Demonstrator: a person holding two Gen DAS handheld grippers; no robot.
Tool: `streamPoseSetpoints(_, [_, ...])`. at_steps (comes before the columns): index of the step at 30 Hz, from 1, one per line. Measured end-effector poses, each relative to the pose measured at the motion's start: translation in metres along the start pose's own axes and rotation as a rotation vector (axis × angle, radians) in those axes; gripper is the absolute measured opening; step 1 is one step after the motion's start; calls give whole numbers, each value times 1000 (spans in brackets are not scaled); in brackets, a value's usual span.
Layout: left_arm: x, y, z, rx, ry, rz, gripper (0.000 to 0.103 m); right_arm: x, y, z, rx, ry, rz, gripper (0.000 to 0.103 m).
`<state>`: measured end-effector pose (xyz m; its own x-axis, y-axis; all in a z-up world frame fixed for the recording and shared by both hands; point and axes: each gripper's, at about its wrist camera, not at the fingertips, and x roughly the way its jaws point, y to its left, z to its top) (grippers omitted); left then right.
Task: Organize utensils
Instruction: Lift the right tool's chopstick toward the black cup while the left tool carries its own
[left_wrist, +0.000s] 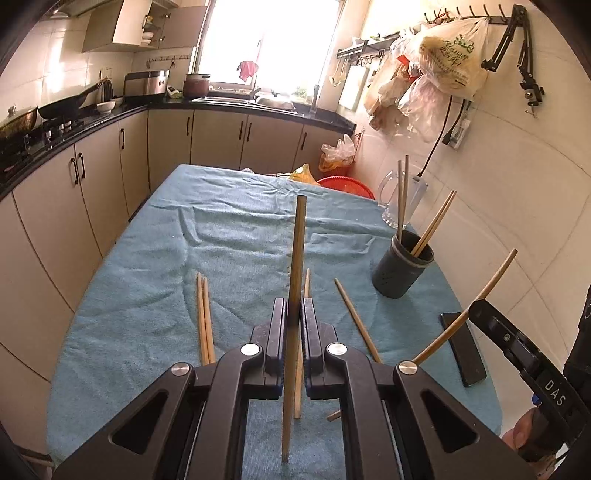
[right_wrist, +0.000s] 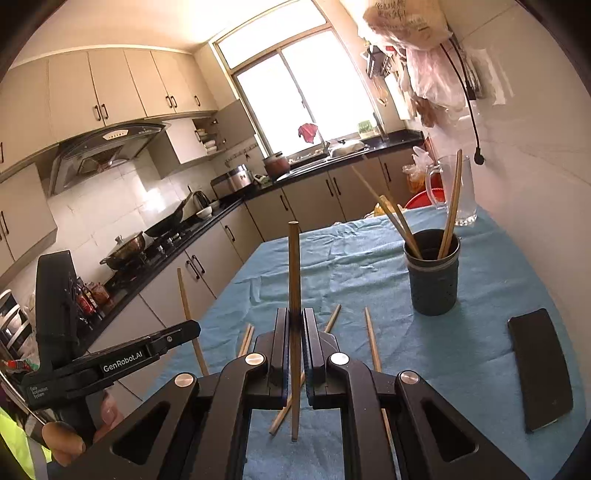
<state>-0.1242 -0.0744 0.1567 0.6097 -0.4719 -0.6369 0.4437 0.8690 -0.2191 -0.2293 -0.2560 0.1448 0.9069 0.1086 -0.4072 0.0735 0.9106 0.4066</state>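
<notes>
Both grippers are clenched on a chopstick each: the left gripper (left_wrist: 294, 321) pinches its stick (left_wrist: 295, 280) low down, and the right gripper (right_wrist: 294, 325) pinches its own (right_wrist: 294, 273) the same way, both standing nearly upright through the jaws. With that long top end a stick could pivot or slip, then clip the rim of the dark holder (right_wrist: 432, 273), far right on the table (left_wrist: 155, 258), or tangle with the chopsticks already inside. More loose sticks (left_wrist: 205, 317) lie near.

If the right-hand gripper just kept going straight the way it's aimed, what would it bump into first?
Most likely the blue cloth on the table. The right gripper, shut on an upright chopstick, tilts down toward bare cloth, left of the dark holder cup. Depth is hard to judge, so this is a guess.
</notes>
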Motion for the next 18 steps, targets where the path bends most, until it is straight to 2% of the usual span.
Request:
streamPoseSetpoints(12, [-20, -11, -3, 17, -32, -11, 7, -19, 4, -4, -6, -19, 0, 7])
streamPoseSetpoints(18, [-13, -12, -1, 26, -13, -8, 7, -17, 2, -3, 0, -18, -1, 7])
